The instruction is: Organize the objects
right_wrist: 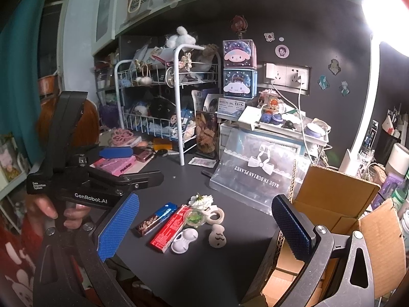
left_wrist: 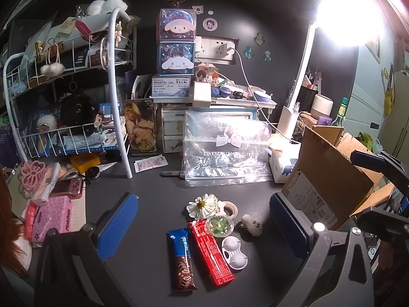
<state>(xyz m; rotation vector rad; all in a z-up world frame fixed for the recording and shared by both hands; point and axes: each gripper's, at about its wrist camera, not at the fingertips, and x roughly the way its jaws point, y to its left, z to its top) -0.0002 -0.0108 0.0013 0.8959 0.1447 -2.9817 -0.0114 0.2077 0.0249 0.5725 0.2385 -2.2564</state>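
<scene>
While both grippers hang above the dark tabletop (left_wrist: 153,186) with jaws spread wide and empty, the stock to be organized lies in one loose cluster between them and the clear bag (left_wrist: 225,148) behind. Item: brown-and-blue snack bar (left_wrist: 181,258). Item: red packet (left_wrist: 211,252), just beside the bar on its right, the two long axes near parallel and running away from the left gripper (left_wrist: 204,230). Item: round green-filled cup (left_wrist: 219,226), touching the red packet's far end. Item: white flower clip (left_wrist: 202,205). Item: tape roll (left_wrist: 230,208), just behind the cup. Item: white lens case (left_wrist: 235,253), right of the red packet. Item: small face figure (left_wrist: 251,224), at the cluster's right edge. Receptacle, by judgement: open carton (right_wrist: 340,204), at the right side of the tabletop, close under the right gripper (right_wrist: 204,230). Bearing: from the left wrist view the cluster sits straight ahead and centred between the jaws, the bar and packet lying end-on; from the right wrist view the same pieces lie ahead and slightly left, slanting toward the left gripper's black body (right_wrist: 97,179). Either gripper looks within reach; the left appears squarer to the long packets, whose narrow width would fit across its jaws, the right nearer the carton.
</scene>
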